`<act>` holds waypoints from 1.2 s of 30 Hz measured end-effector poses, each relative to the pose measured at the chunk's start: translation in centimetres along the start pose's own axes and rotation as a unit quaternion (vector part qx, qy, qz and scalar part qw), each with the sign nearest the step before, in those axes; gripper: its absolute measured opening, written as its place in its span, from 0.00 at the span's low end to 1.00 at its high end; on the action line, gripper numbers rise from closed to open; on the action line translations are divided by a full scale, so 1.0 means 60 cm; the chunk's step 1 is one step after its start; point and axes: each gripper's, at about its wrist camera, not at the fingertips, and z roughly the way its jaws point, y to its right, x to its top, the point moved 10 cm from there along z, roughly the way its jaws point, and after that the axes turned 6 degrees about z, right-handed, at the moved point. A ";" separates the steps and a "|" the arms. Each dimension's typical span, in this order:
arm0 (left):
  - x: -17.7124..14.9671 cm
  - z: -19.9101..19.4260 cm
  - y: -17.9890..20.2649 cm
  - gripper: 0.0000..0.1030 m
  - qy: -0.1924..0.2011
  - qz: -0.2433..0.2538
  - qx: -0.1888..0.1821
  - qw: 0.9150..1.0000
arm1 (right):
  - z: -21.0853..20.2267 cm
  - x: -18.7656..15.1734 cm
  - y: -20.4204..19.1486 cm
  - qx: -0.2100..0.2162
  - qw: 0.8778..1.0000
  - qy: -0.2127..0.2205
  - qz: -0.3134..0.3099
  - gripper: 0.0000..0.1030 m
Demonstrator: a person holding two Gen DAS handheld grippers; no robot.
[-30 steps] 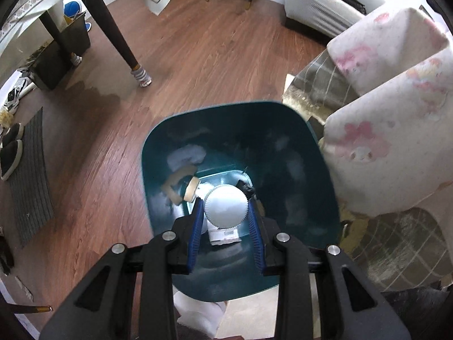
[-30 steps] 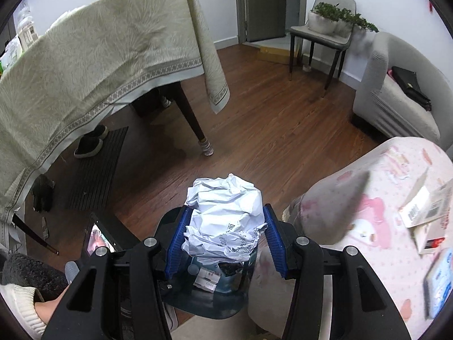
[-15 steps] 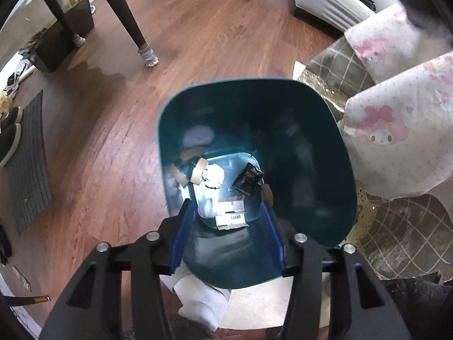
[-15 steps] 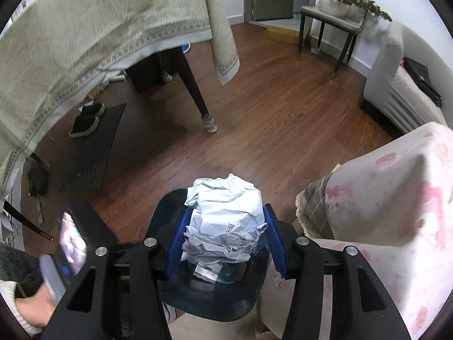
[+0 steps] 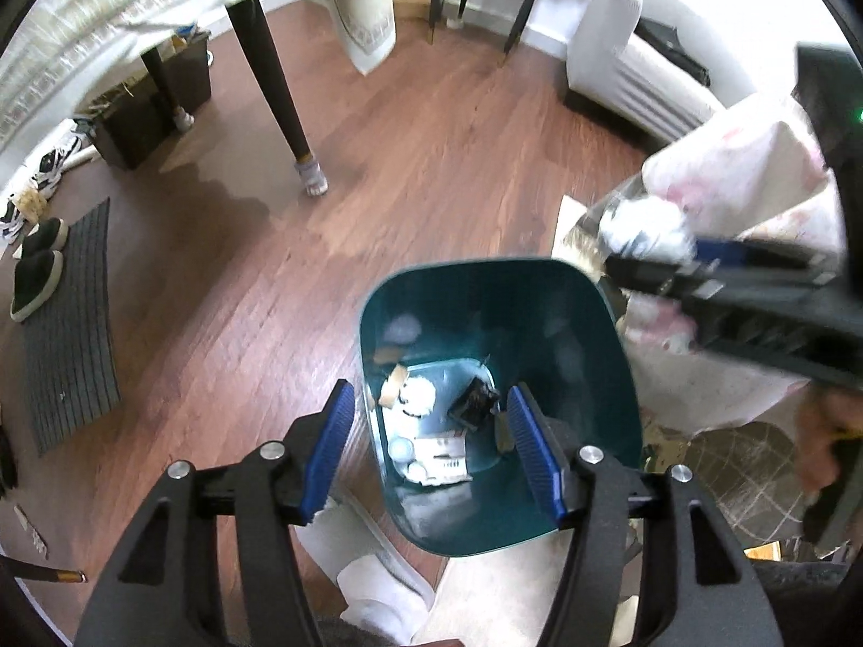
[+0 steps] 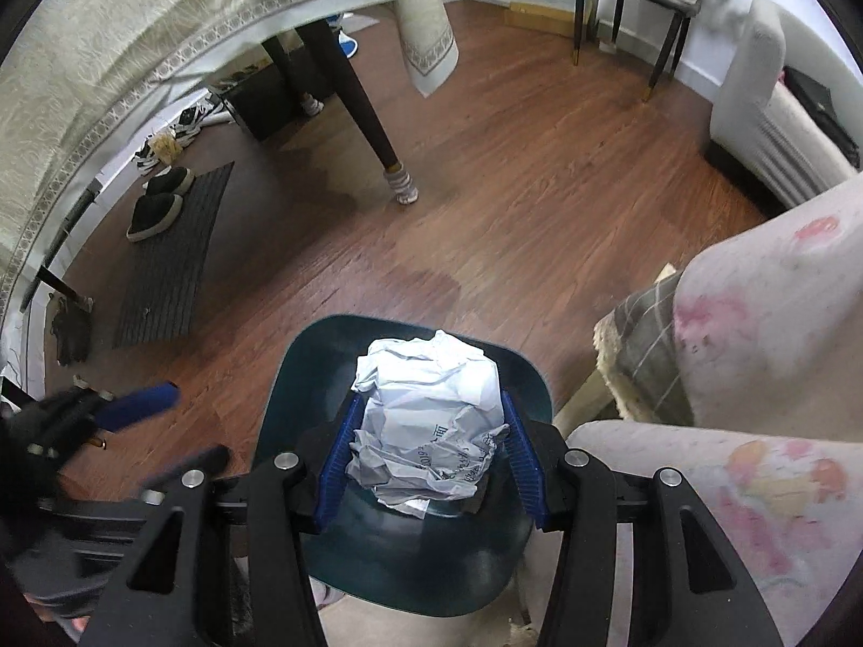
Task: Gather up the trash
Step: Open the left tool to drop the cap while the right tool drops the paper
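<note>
A dark teal trash bin (image 5: 604,377) stands on the wood floor with several scraps of trash (image 5: 431,431) at its bottom. My left gripper (image 5: 431,447) is open and empty above the bin's near left side. My right gripper (image 6: 426,453) is shut on a crumpled white paper ball (image 6: 431,410) and holds it over the bin (image 6: 302,377). In the left wrist view the right gripper (image 5: 696,264) and its paper ball (image 5: 642,226) show blurred at the bin's far right rim.
A table with a beige cloth (image 6: 135,54) and dark legs (image 6: 372,124) stands at the back left. A dark mat with slippers (image 6: 162,248) lies on the left. A pink patterned cover (image 6: 766,296) and a plaid blanket (image 6: 642,334) lie right of the bin.
My left gripper opened, dropped a white round piece into the bin, then drew back and up. My right gripper has come down over the bin with the paper ball.
</note>
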 end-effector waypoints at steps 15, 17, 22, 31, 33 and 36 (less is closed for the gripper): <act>0.062 -0.098 -0.006 0.50 0.083 -0.009 0.001 0.996 | 0.092 -0.082 0.002 -0.002 0.998 -0.069 0.001 0.51; 0.071 -0.113 -0.005 0.49 0.096 -0.010 0.000 0.995 | 0.106 -0.099 0.002 0.000 0.997 -0.081 0.003 0.51; 0.087 -0.141 -0.008 0.35 0.119 -0.008 0.009 0.993 | 0.122 -0.122 0.000 -0.001 0.995 -0.098 -0.002 0.52; 0.112 -0.186 0.000 0.32 0.148 -0.006 0.012 0.989 | 0.126 -0.137 0.003 -0.005 0.995 -0.099 -0.014 0.71; 0.117 -0.195 0.007 0.32 0.156 -0.004 0.009 0.988 | 0.119 -0.136 0.004 -0.006 0.995 -0.094 -0.018 0.71; 0.128 -0.207 0.016 0.33 0.167 0.001 0.007 0.986 | 0.096 -0.126 -0.001 0.001 0.997 -0.077 -0.020 0.71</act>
